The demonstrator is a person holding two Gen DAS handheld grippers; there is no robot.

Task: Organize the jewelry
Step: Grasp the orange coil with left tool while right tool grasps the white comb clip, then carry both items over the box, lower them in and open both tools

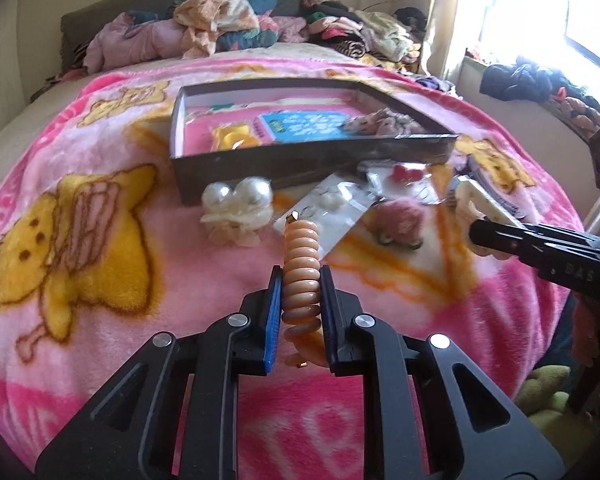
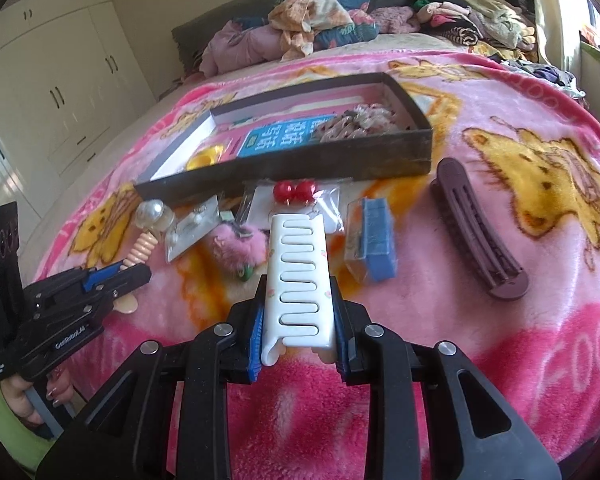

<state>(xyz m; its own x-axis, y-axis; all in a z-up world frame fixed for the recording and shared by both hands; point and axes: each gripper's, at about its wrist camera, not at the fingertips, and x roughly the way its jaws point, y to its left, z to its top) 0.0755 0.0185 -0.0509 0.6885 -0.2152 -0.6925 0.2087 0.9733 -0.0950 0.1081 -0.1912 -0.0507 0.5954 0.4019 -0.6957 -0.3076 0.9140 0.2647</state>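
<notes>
Pickup step: my L tongs point(image 1: 300, 280) pinch the peach spiral hair tie point(image 1: 302, 264), R tongs point(image 2: 298, 308) pinch the white hair clip point(image 2: 298, 276); next, carry both fwd into the box point(image 2: 300, 160) ahead.

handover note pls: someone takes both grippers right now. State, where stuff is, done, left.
Left hand-held gripper: shut on the peach spiral hair tie.
Right hand-held gripper: shut on the white hair clip.
Box: open on the pink blanket, already holding a yellow piece, a blue card and a patterned scrunchie.
Still loose in front of the box: pearl bobble, bagged earrings, red bobble, pink pom-pom, blue piece in clear bag, maroon clip.
Left: box both held items, then the loose ones.
</notes>
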